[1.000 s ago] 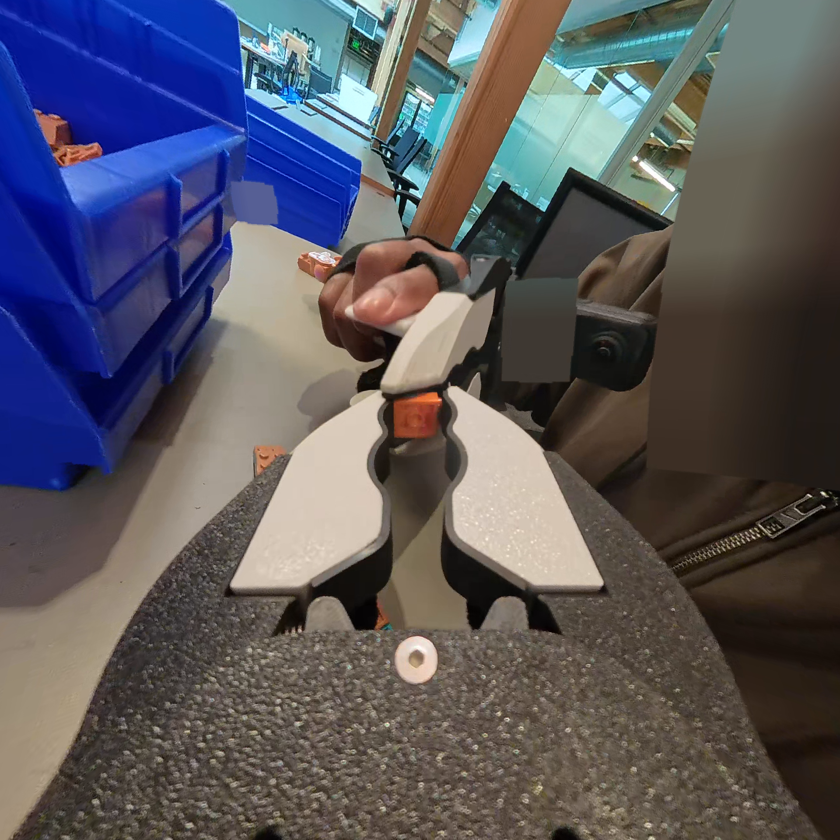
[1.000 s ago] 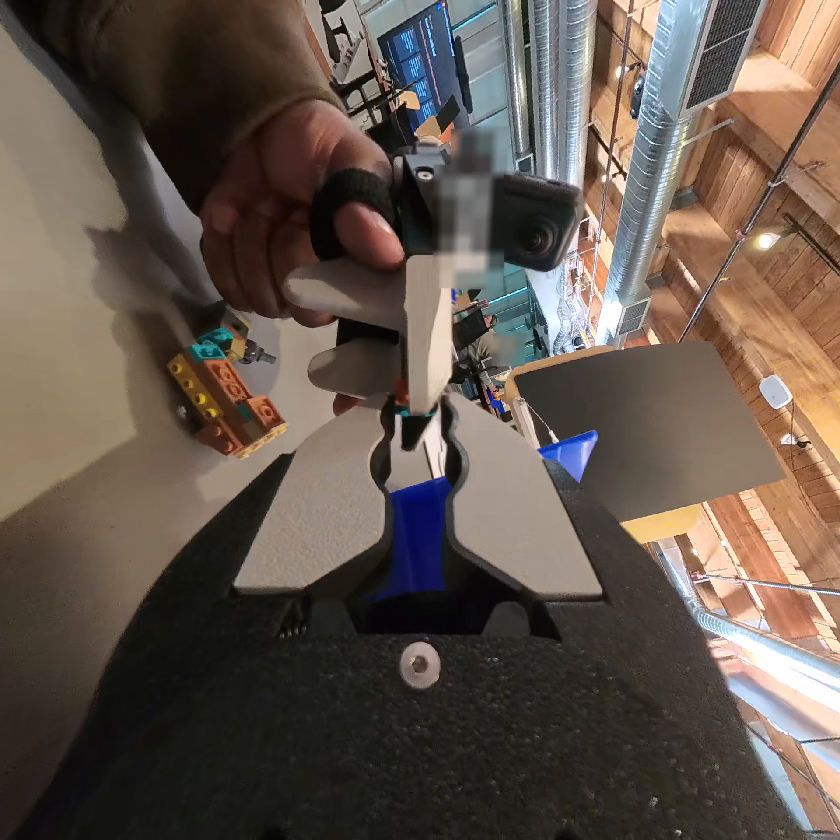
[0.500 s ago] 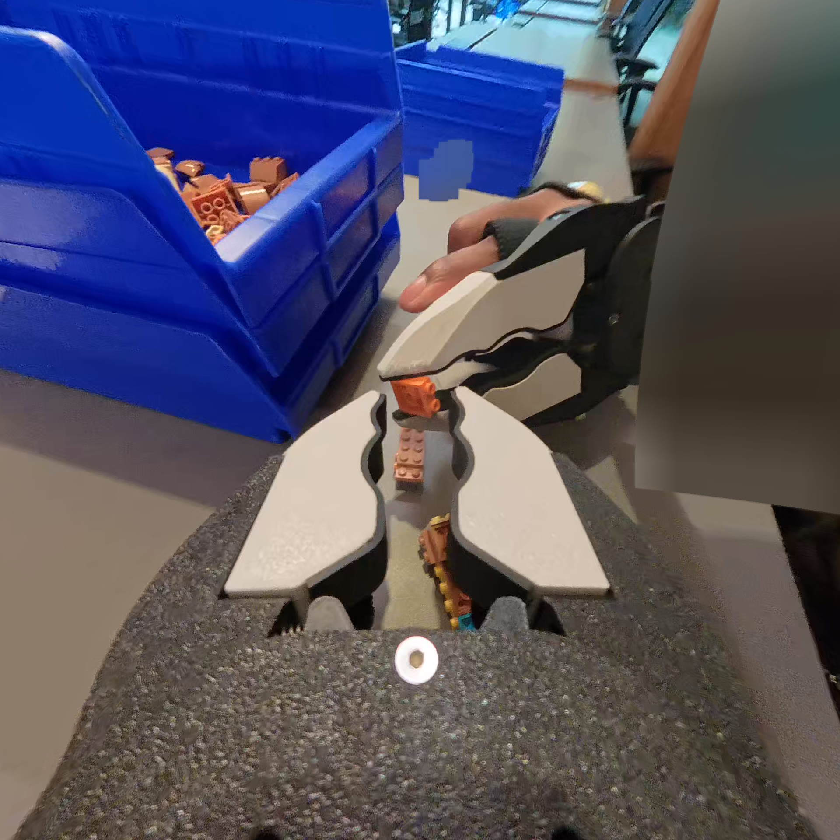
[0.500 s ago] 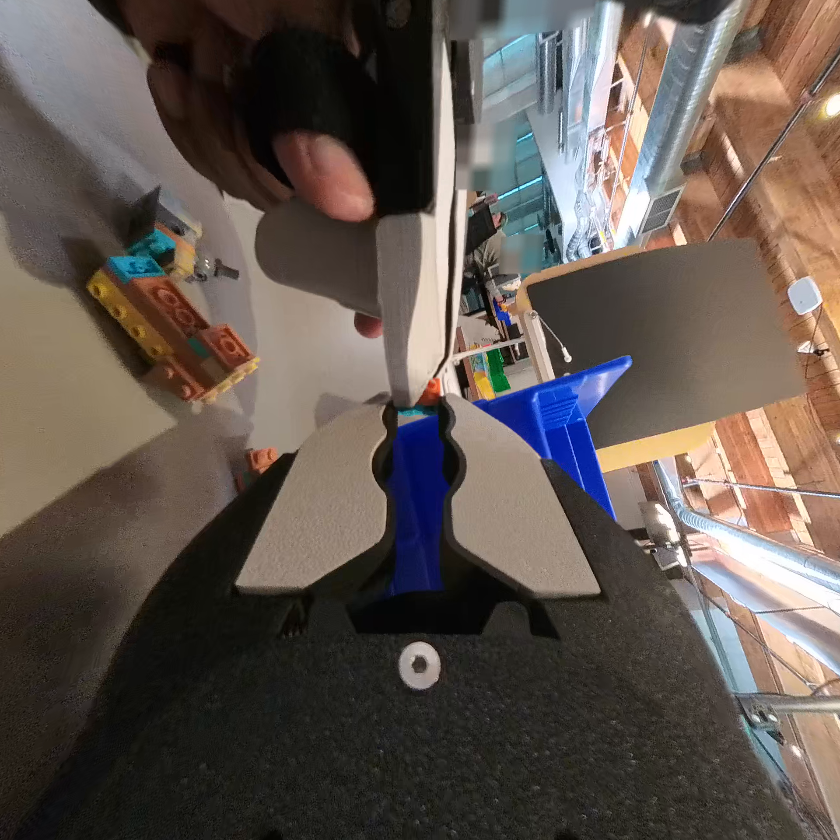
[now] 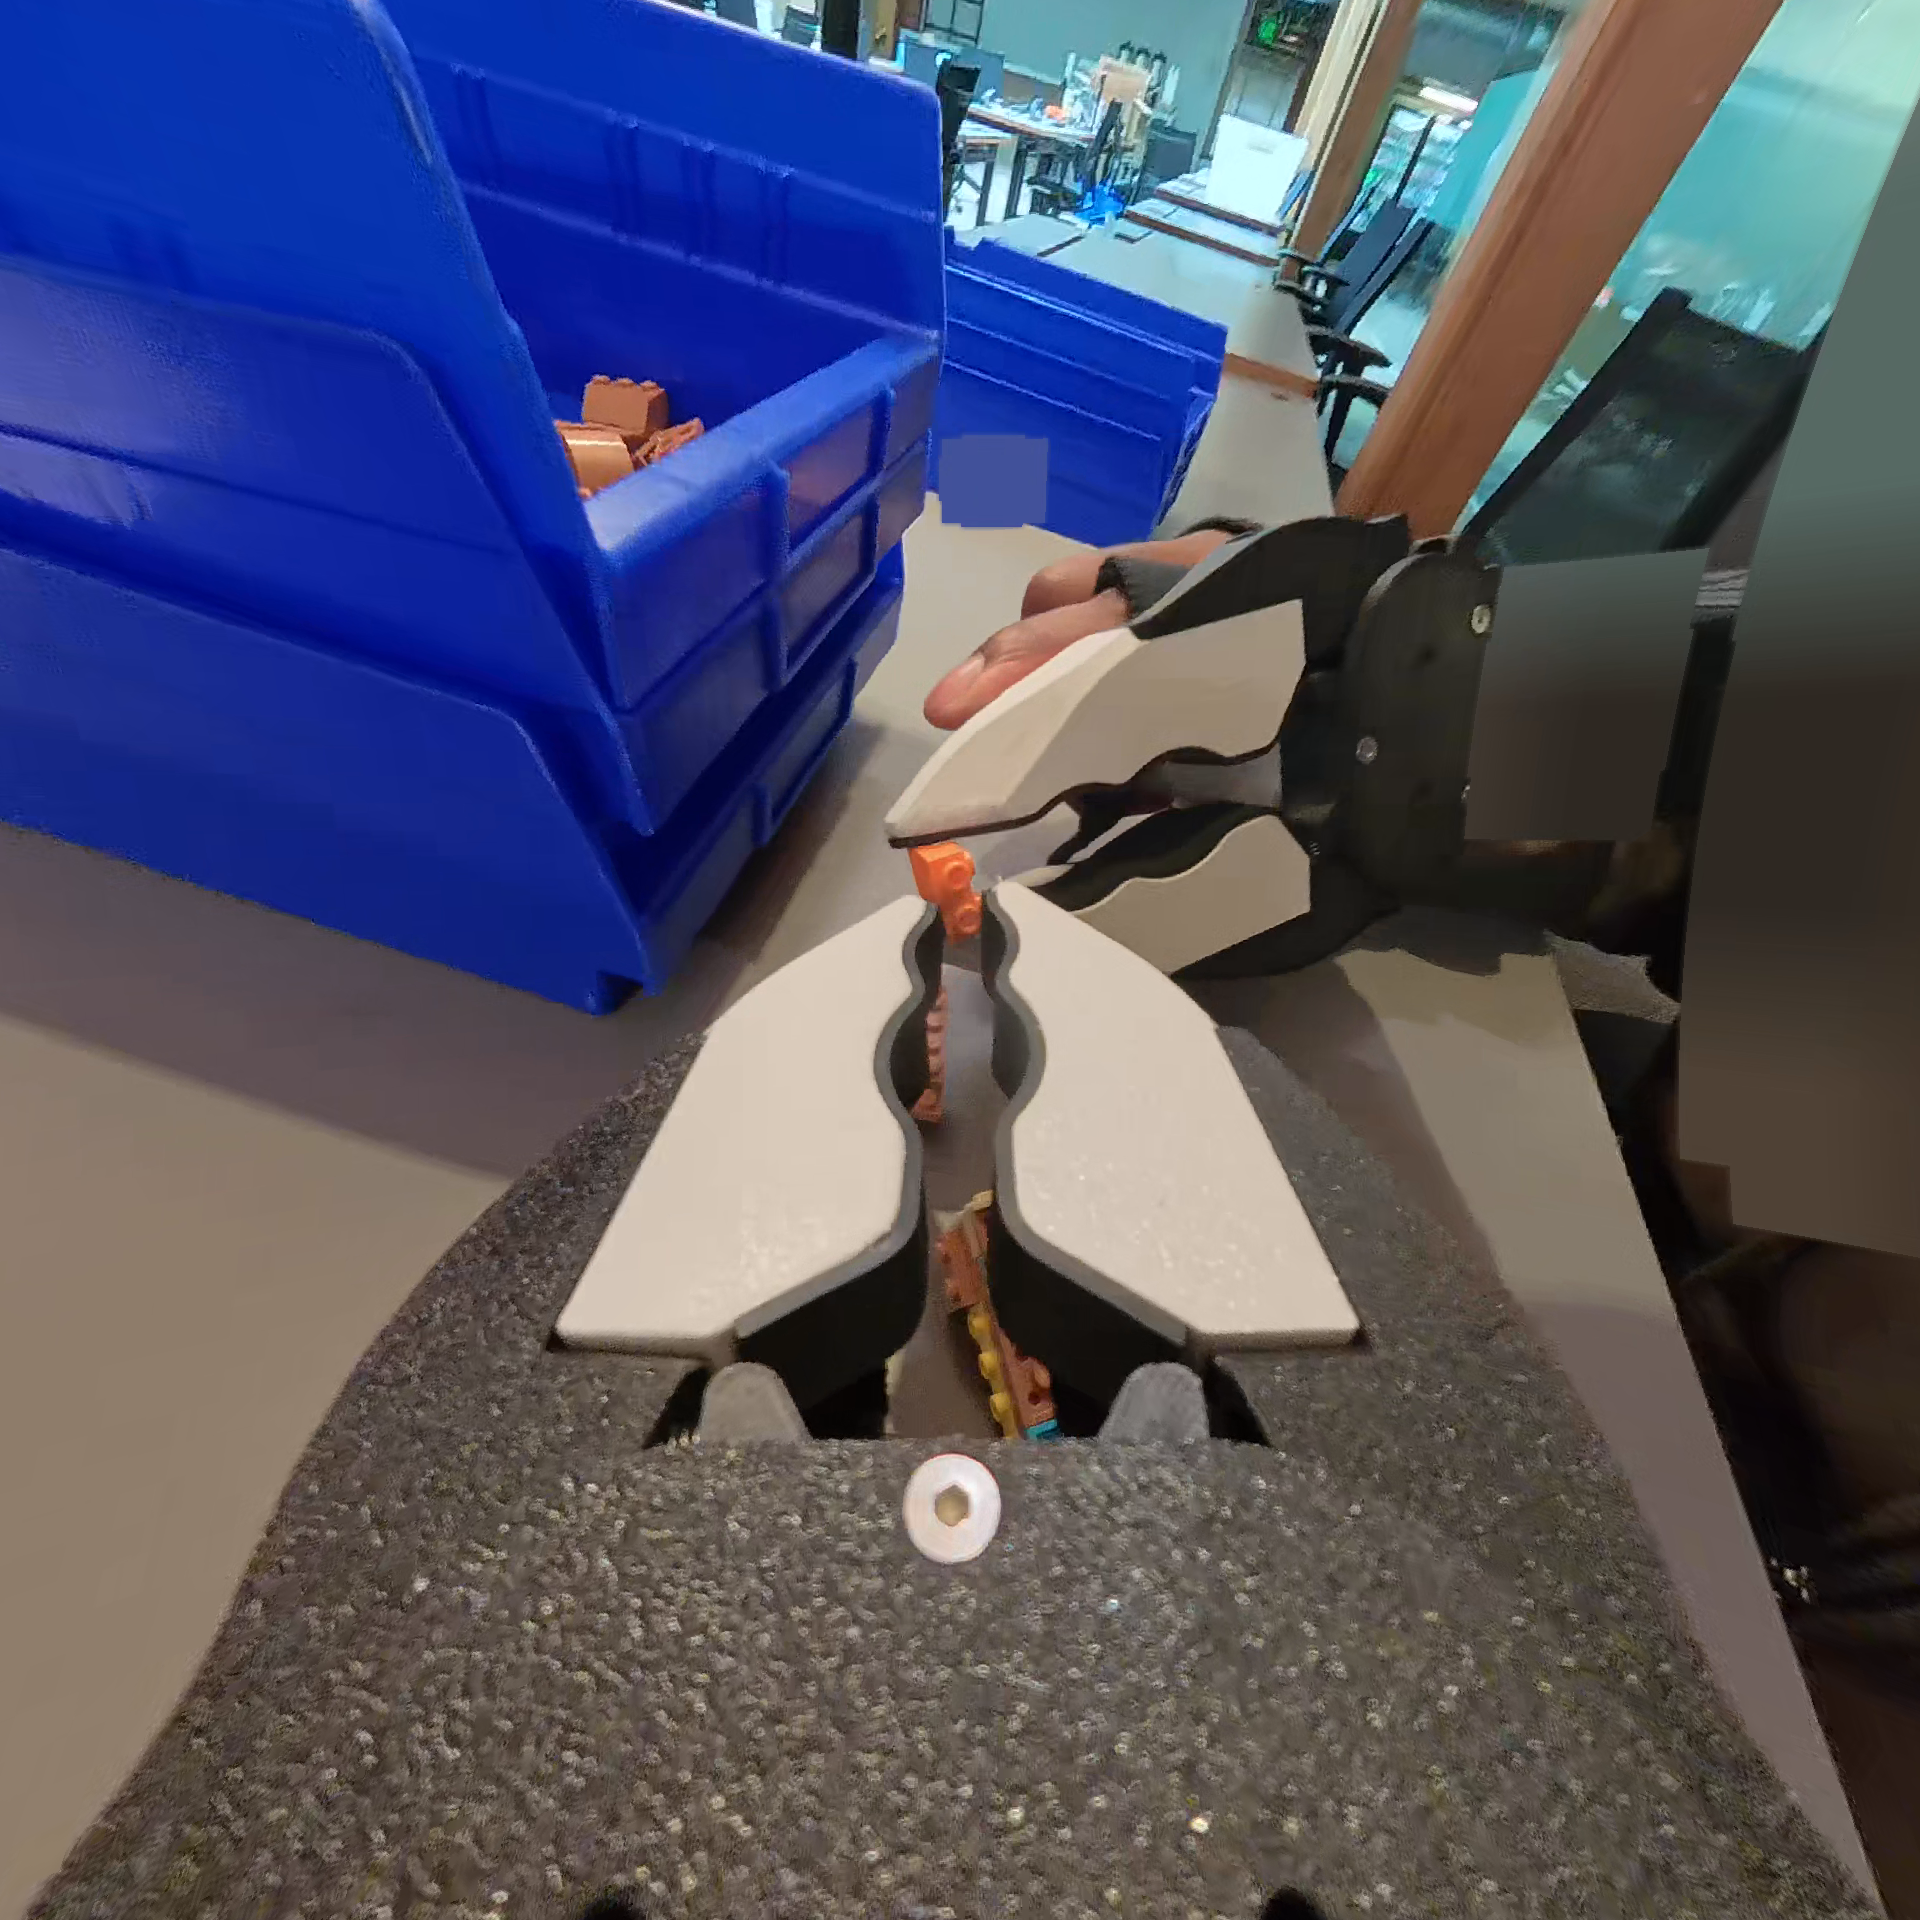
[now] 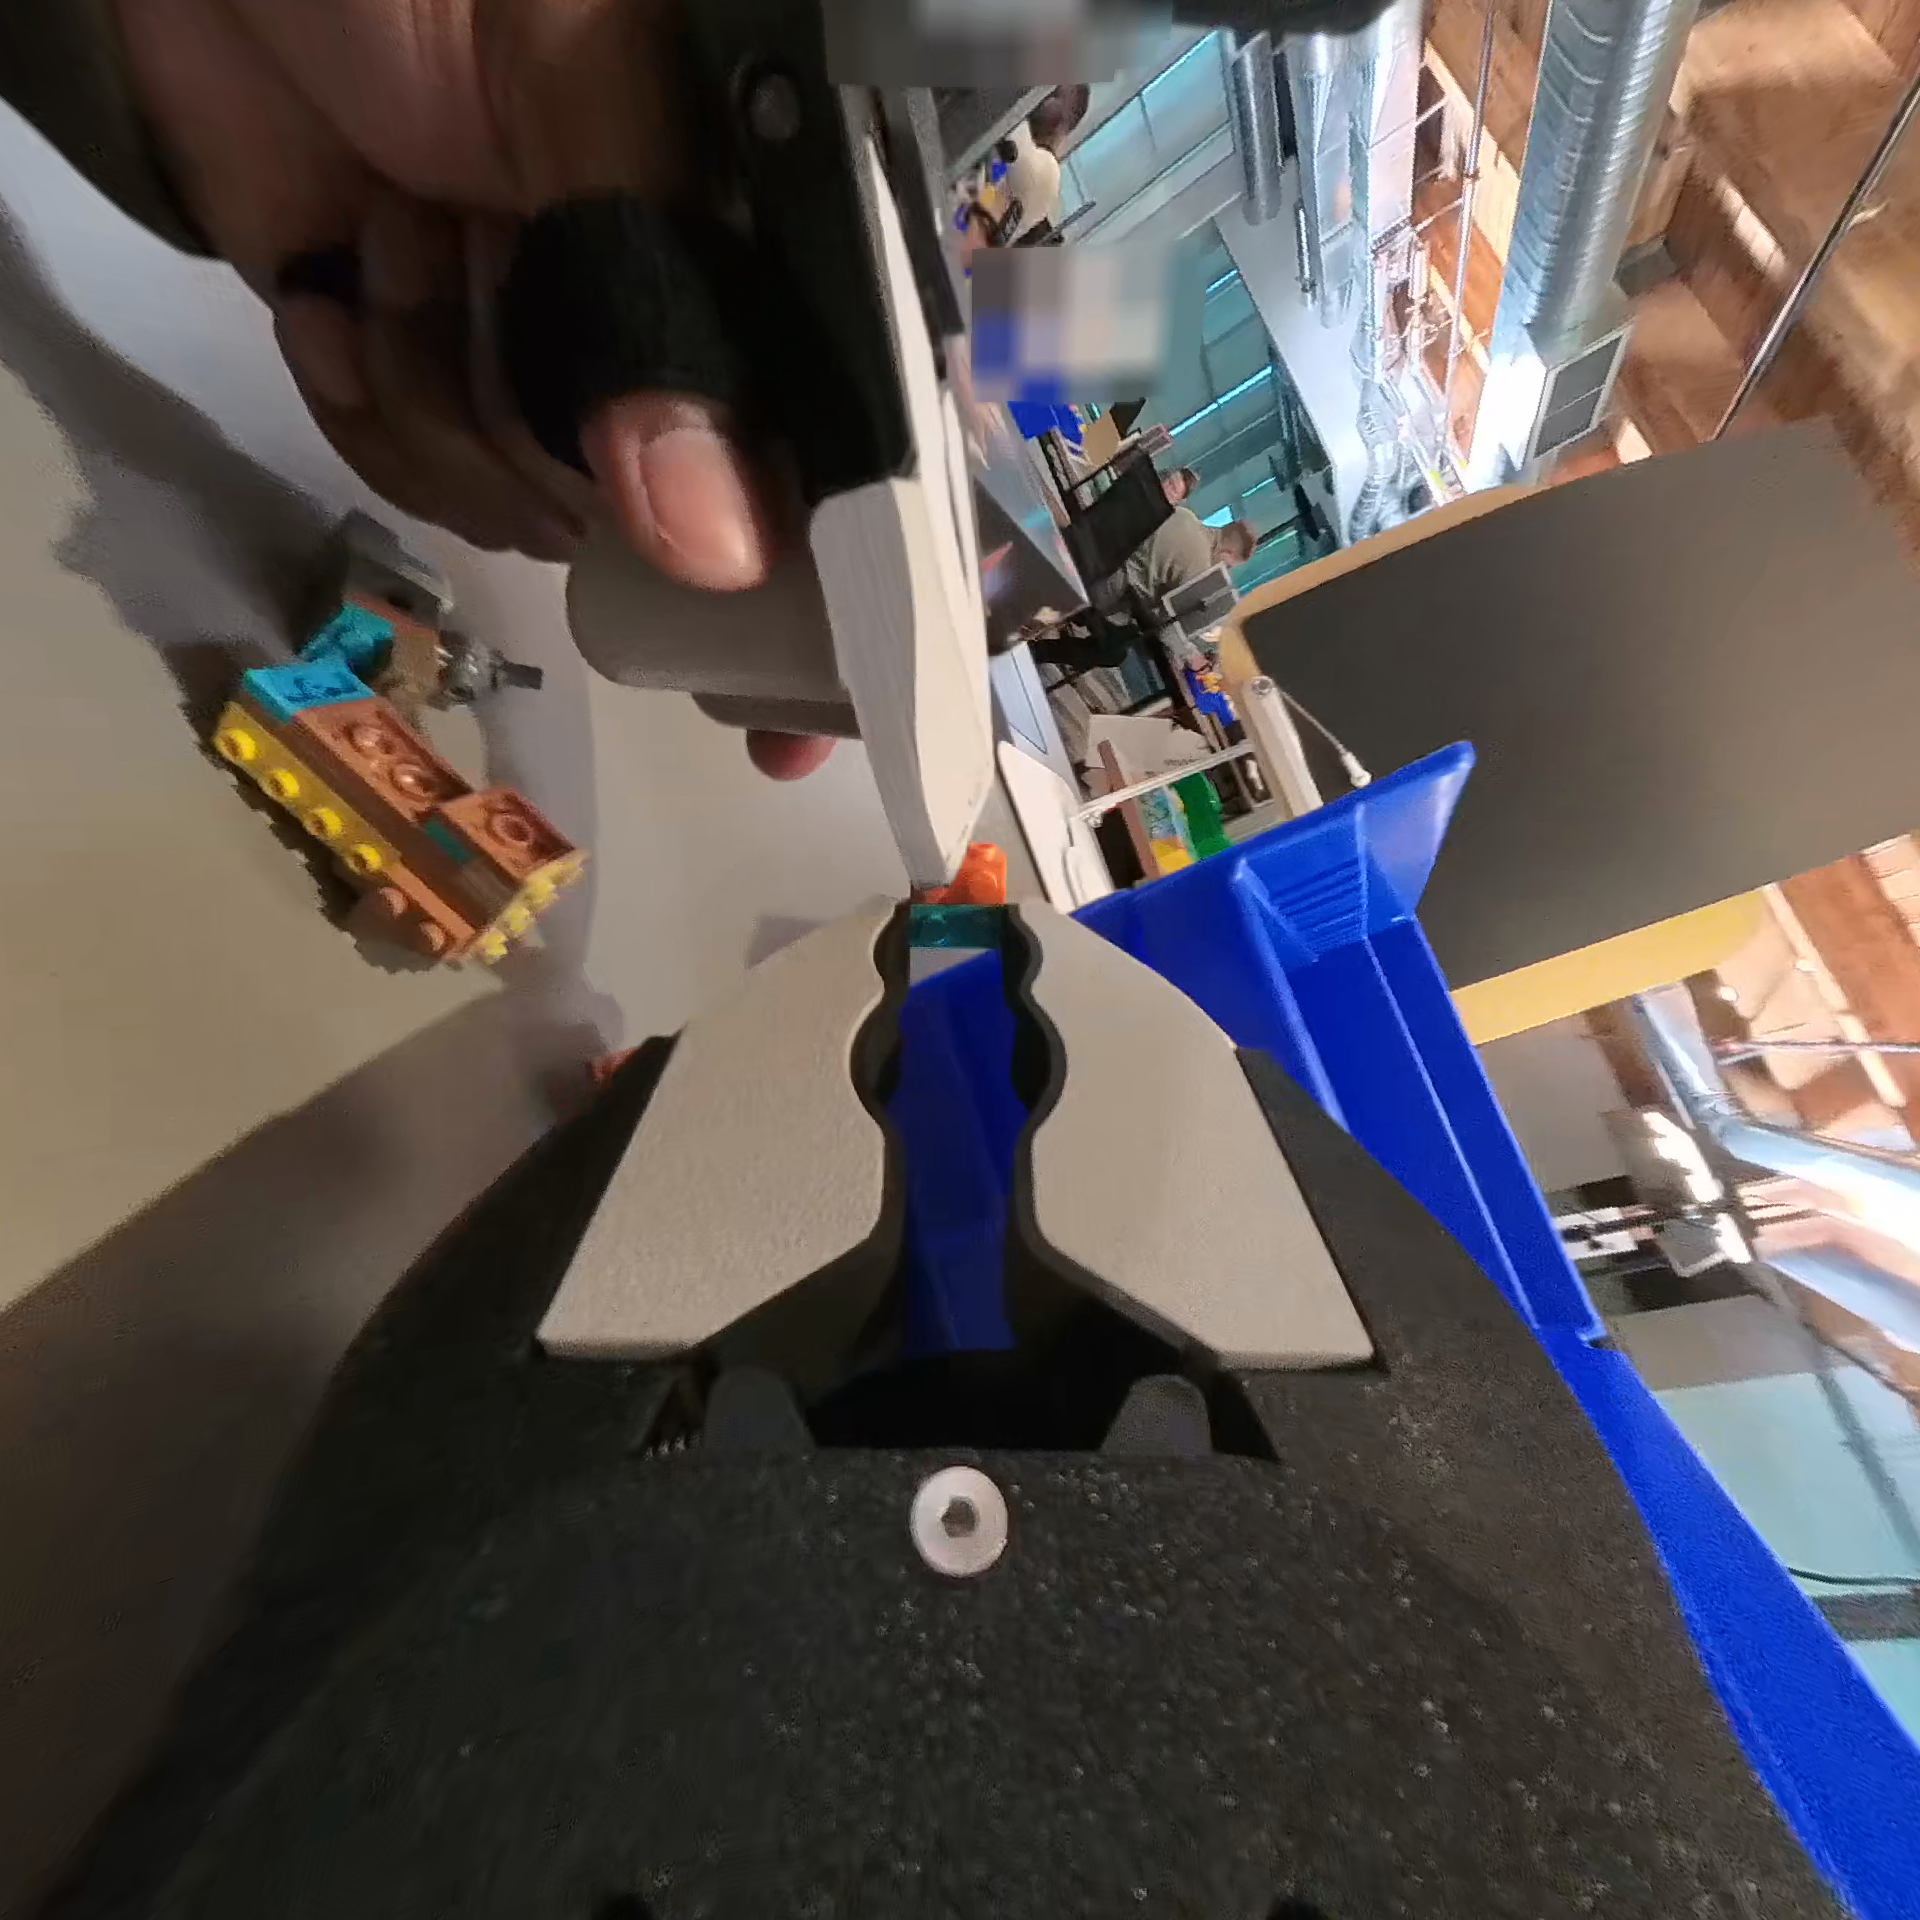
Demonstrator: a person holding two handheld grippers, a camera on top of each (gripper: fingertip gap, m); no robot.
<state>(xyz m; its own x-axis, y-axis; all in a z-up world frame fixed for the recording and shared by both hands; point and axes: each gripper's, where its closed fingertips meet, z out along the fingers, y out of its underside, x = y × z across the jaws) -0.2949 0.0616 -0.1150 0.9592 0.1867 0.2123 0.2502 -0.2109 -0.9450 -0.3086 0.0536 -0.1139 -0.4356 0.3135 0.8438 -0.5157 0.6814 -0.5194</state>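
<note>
Grey tabletop [image 5: 260, 1122] was seen running beneath both grippers, with stacked blue storage bins [image 5: 436, 582] standing along its far side; the front bin was tilted open toward the work, so that the brown bricks [image 5: 623, 436] heaped in it could be reached. Beyond, an open workshop with a wooden post and glass partitions was made out, though only dimly.

The left gripper [image 5: 958, 906] was held low over the table, its fingers drawn nearly together, and a small orange brick [image 5: 948, 891] was pinched at the very tips. That brick was gripped by its lower part, apparently so that its upper end stood free to be met from the other side. The right gripper [image 6: 951, 914] was brought in from the right, just above the orange brick, and was closed narrowly on a small teal piece [image 6: 951, 925]. In the right wrist view the two pieces were seen touching or all but touching; whether they were joined could not be told.

A small assembly of brown, yellow and teal bricks [image 6: 384, 800] was left lying on the table, well apart from the pinched pieces, and part of it was glimpsed through the gap between the left fingers. A loose brown brick [image 5: 930, 1060] was also seen on the table under that gap. Each gripper was steadied by a hand [image 6: 468, 260] wearing a black fingerless glove.
</note>
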